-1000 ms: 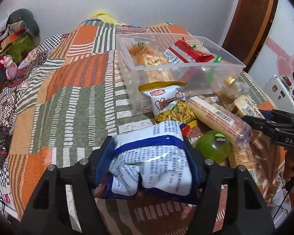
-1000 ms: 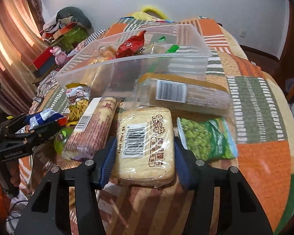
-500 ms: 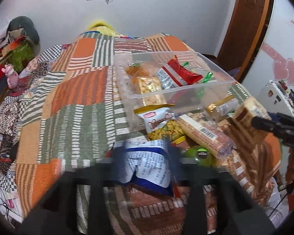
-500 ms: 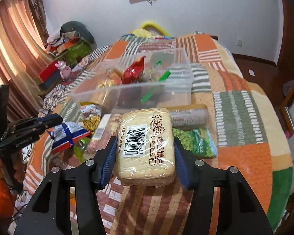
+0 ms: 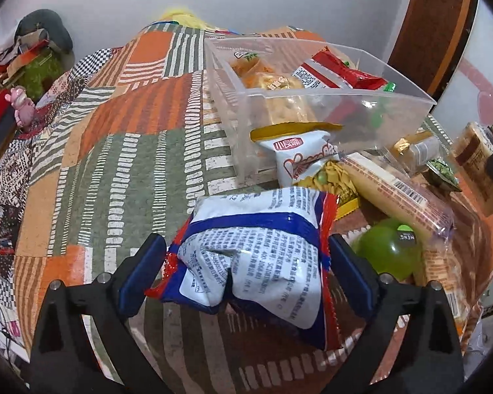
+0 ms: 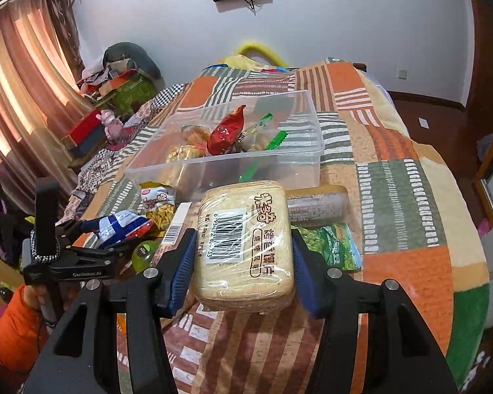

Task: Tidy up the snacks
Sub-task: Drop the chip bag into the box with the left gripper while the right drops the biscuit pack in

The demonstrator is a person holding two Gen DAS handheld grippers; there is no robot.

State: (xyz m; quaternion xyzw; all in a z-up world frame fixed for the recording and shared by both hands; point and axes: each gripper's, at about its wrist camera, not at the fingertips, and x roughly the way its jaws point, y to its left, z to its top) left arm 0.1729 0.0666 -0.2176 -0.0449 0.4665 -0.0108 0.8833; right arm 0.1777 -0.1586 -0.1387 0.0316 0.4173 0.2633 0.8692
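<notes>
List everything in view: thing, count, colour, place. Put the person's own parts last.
clear bin: one, transparent, on the bed, holding several snacks
red packet: one, red, in the bin
toast pack: one, pale yellow, clamped in the right gripper
blue-white bag: one, between the left gripper's fingers
white-yellow chip bag: one, before the bin
long cracker roll: one, tan, beside the chip bag
green ball: one, under the roll's end
pea packet: one, green, right of the toast
quilt: one, orange-green patchwork
left gripper: black, jaws opening
right gripper: black
sleeve: orange
</notes>
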